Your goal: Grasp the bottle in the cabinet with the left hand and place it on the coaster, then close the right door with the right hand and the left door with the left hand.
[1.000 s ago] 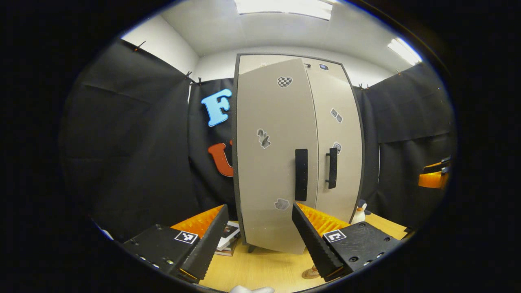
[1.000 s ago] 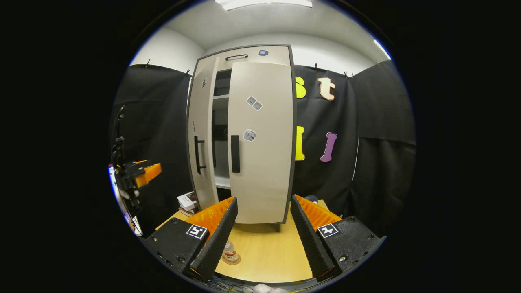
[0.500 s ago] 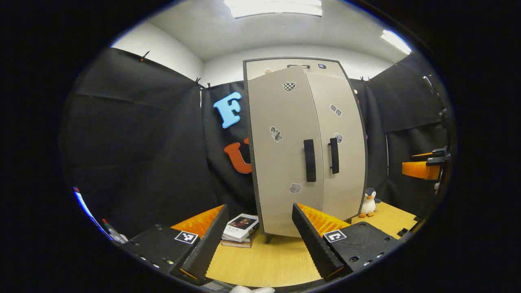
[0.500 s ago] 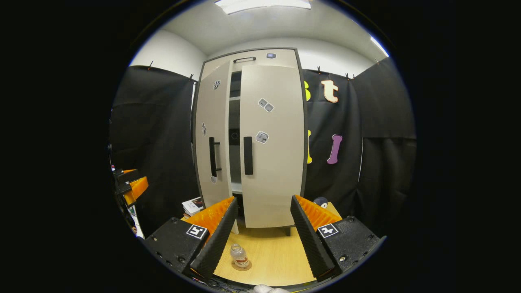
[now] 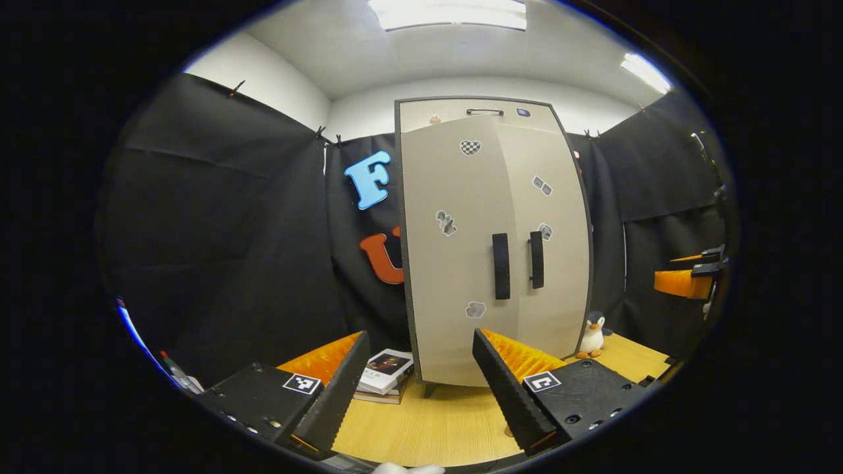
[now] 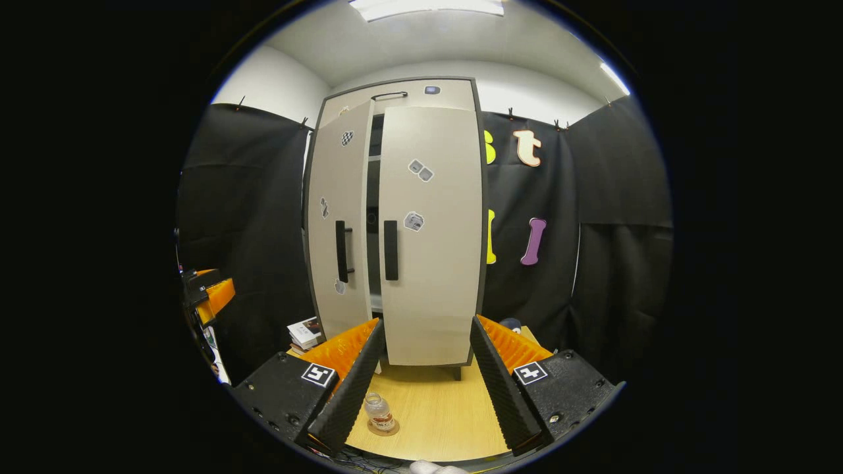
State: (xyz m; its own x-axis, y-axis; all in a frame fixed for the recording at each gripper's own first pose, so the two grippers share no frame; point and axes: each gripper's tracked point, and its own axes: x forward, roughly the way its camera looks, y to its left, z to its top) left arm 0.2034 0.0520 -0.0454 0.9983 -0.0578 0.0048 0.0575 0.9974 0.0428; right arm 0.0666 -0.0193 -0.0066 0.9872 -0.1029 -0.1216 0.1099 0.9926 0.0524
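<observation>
In the right gripper view, the right tool (image 6: 427, 382) hangs over the pale wooden worktop (image 6: 435, 415) with its ridged black-and-orange fingers spread wide and nothing between them. At about 7 o'clock, just beside its near finger, the small clear plastic bottle (image 6: 378, 411) stands upright on the round brown coaster (image 6: 385, 429). Beyond, toward 12 o'clock, rises the tall beige cabinet (image 6: 421, 99) with a dark frame. Its right door (image 6: 431, 263) lies flush, while its left door (image 6: 332, 217) stands slightly ajar, a dark gap showing between the two black handles. A stack of books (image 6: 303, 332) lies at the cabinet's foot near 9 o'clock, and the left tool (image 6: 211, 299) shows at the far edge there.

In the left gripper view, the left tool (image 5: 418, 385) is likewise wide open and empty above the worktop (image 5: 428, 428). The books (image 5: 385, 372) sit just ahead at 11 o'clock, the cabinet (image 5: 474, 108) behind them, a penguin plush toy (image 5: 594, 331) at 3 o'clock by the cabinet's base, and the right tool (image 5: 688, 280) farther out.
</observation>
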